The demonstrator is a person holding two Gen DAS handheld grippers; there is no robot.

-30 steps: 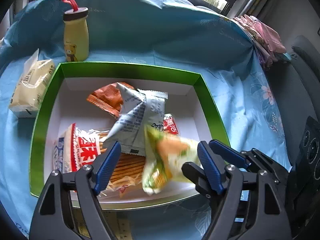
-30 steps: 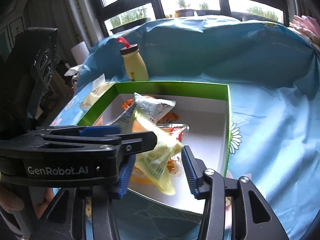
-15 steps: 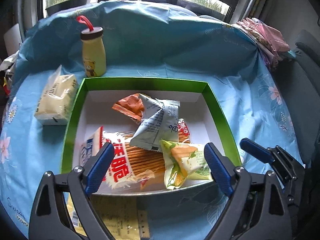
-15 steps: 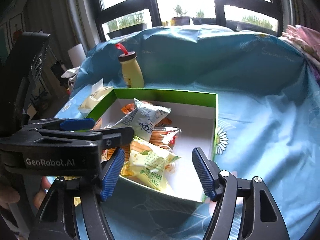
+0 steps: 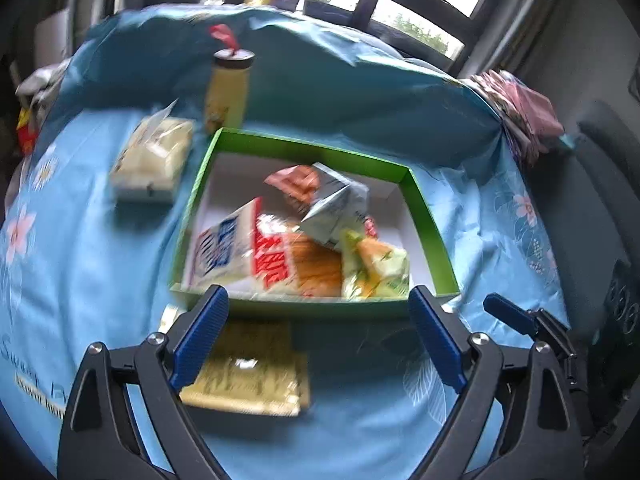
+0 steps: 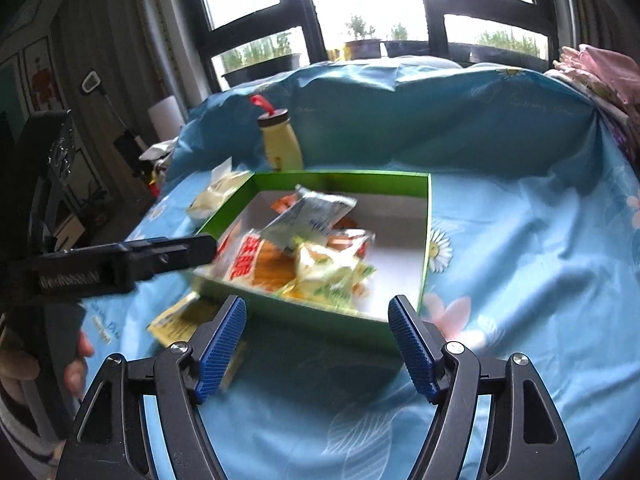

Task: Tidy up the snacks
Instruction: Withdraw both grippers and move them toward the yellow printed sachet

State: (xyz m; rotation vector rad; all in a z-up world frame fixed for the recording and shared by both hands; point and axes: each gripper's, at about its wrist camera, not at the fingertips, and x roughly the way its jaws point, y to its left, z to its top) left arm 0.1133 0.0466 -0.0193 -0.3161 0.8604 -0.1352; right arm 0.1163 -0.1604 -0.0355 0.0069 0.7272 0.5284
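A green box (image 5: 434, 236) with a white inside sits on the blue cloth and holds several snack packets: a red-and-white biscuit pack (image 5: 256, 252), a grey-white packet (image 5: 334, 208), an orange packet (image 5: 296, 178) and a yellow-green packet (image 5: 376, 268). The box also shows in the right wrist view (image 6: 424, 240). My left gripper (image 5: 318, 336) is open and empty, just in front of the box and above a flat yellow packet (image 5: 248, 368). My right gripper (image 6: 320, 346) is open and empty, short of the box's near wall.
A yellow bottle with a red strap (image 5: 228, 88) stands behind the box. A pale wrapped pack (image 5: 154, 158) lies left of the box. Pink folded cloth (image 5: 520, 116) sits at the far right edge. The left gripper's body (image 6: 112, 264) crosses the right wrist view.
Both grippers have pulled back and up from the box. The yellow-green packet, between the right gripper's fingers a second ago, now lies in the box. The flat yellow packet has come into view.
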